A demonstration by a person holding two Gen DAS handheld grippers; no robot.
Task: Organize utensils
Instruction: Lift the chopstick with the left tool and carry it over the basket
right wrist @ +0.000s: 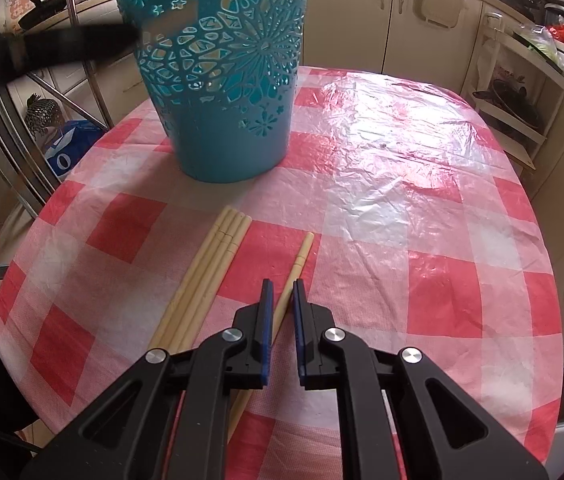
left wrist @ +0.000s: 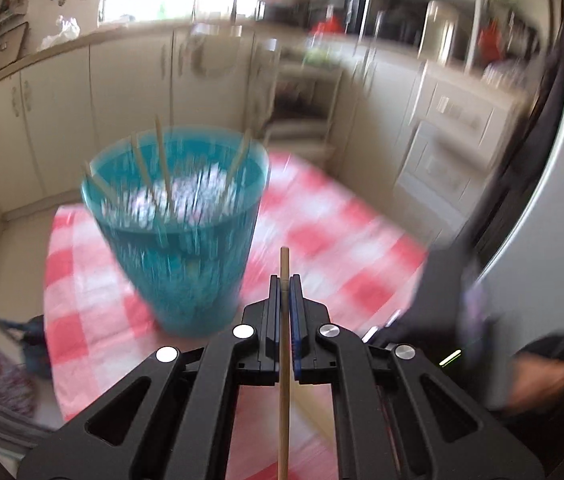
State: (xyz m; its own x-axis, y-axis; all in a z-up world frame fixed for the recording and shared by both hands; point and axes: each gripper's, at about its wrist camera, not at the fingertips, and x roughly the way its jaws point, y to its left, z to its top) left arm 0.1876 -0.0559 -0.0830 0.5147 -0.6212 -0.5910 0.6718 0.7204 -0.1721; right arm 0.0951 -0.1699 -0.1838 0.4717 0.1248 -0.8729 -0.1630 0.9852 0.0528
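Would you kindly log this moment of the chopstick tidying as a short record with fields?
surface: table with red-and-white checked cloth
container: teal cut-out basket, upright, several chopsticks leaning inside
left tool: shut on one chopstick, raised near the basket
right tool: jaws narrow, a single chopstick lying on the cloth between them; whether the pads press on it is unclear
still on table: bundle of four chopsticks, side by side, left of the single one
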